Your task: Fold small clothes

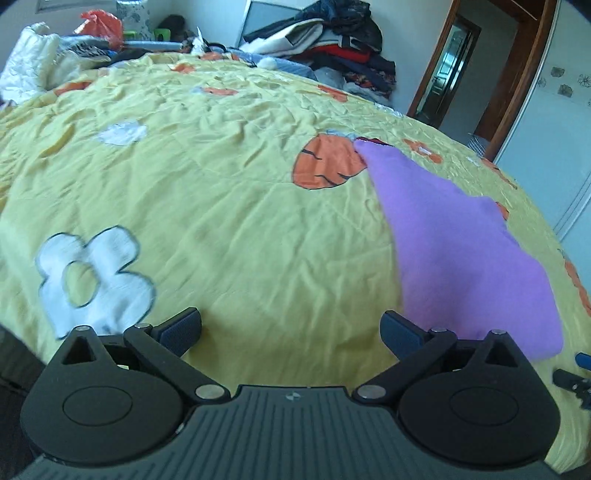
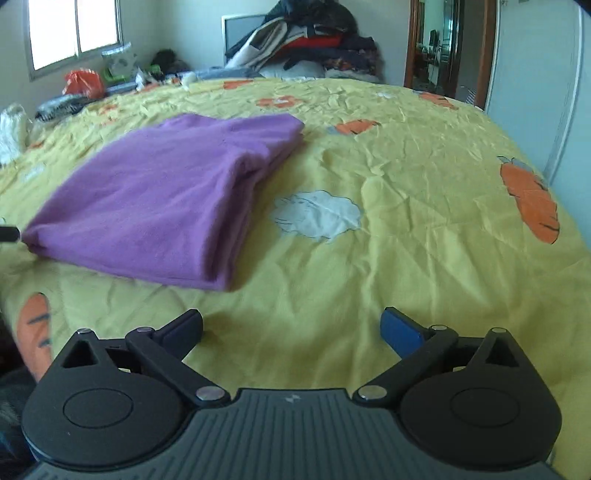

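A purple garment (image 2: pixel 159 195) lies folded in a flat stack on the yellow bedspread (image 2: pixel 406 166), ahead and to the left in the right wrist view. In the left wrist view the same purple garment (image 1: pixel 461 240) stretches along the right side. My left gripper (image 1: pixel 291 332) is open above bare bedspread (image 1: pixel 240 203), with its right finger beside the garment's near corner. My right gripper (image 2: pixel 291 328) is open too, holding nothing, a little short of the garment's near right corner. A dark tip of the other gripper (image 1: pixel 572 380) shows at the left wrist view's right edge.
The bedspread carries orange carrot (image 1: pixel 328 162) and white flower (image 1: pixel 92 280) patches. A heap of clothes (image 2: pixel 306 40) is piled at the far side. An orange bag (image 2: pixel 83 83) and clutter sit at the far left under a window (image 2: pixel 74 29). A doorway (image 2: pixel 443 48) opens at the far right.
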Tool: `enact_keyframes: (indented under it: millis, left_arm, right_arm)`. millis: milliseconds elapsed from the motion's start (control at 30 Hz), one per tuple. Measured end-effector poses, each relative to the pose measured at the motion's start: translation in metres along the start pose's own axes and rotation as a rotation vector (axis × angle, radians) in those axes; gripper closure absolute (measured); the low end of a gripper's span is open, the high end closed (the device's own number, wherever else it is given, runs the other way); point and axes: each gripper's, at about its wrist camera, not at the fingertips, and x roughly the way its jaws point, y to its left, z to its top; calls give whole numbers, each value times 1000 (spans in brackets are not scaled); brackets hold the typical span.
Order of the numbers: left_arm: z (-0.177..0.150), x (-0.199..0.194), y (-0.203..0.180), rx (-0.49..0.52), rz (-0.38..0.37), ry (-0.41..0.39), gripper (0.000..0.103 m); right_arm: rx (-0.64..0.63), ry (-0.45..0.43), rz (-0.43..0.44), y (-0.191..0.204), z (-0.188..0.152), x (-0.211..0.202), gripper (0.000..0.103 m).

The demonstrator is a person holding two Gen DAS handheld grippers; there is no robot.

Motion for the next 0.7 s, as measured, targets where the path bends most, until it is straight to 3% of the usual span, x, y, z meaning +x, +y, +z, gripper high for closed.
enact_keyframes:
  millis: [100,267,500,700]
  left_arm:
    - [-8,-4,-19,49,-39,27,0]
    - [-26,-5,-66,148,-86,77,0]
    - [-35,5,-100,219,16,129,0]
    - [-36,11,-116,257,36,145,0]
  right_arm:
    - [11,-37,-49,16,-5,6,0]
    - [23,27,-71,40,7,10,0]
    - [35,142,-76,49,24,19,0]
    - [38,182,-73,49,29,23,0]
